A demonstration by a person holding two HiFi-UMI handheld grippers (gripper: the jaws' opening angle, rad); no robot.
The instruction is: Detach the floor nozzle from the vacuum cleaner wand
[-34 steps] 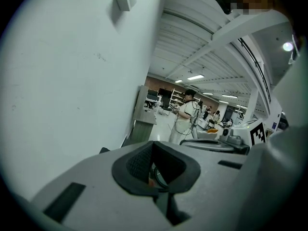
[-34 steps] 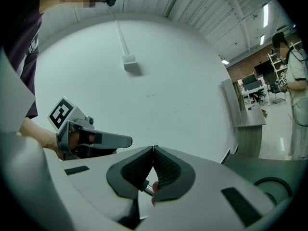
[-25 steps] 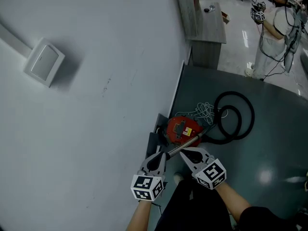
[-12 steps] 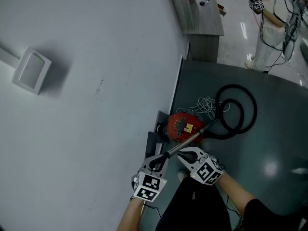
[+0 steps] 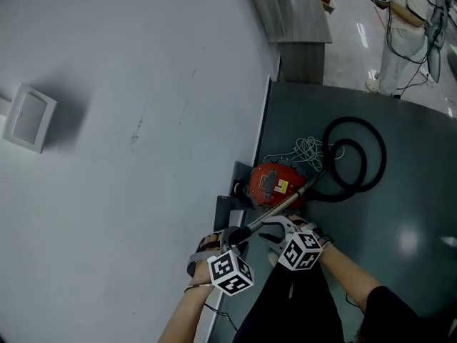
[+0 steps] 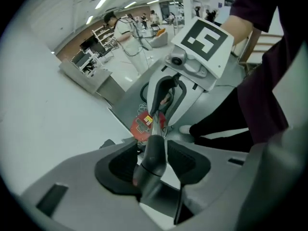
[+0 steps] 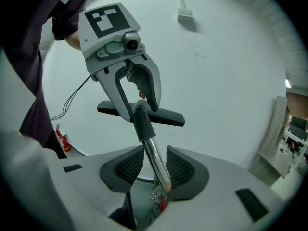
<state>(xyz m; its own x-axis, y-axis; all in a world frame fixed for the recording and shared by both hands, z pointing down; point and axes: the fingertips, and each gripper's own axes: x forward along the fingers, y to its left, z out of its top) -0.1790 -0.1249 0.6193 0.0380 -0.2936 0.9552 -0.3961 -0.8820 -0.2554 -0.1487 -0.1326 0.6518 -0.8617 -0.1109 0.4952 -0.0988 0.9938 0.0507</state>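
A chrome wand (image 5: 285,204) runs from the red vacuum cleaner (image 5: 273,184) down to the dark floor nozzle (image 5: 226,209) by the wall. My left gripper (image 5: 230,238) straddles the nozzle's dark grey neck (image 6: 153,153). Its jaws are opening, with a gap at each pad. My right gripper (image 5: 275,227) sits a little further up the wand (image 7: 153,158). Those jaws are opening too, and the tube stands loose between the pads. In the right gripper view the black nozzle bar (image 7: 166,115) is still joined to the wand, with the left gripper (image 7: 139,105) around its neck.
The white wall (image 5: 128,120) is close on the left and carries a small box (image 5: 28,116). A black hose (image 5: 357,163) and a white cord (image 5: 303,152) lie coiled on the dark floor behind the cleaner. A person (image 5: 407,20) stands far back beside a grey cabinet (image 5: 296,20).
Both grippers have sunk lower in the picture and rolled, so their marker cubes show other faces. The wand's near end has dropped with them.
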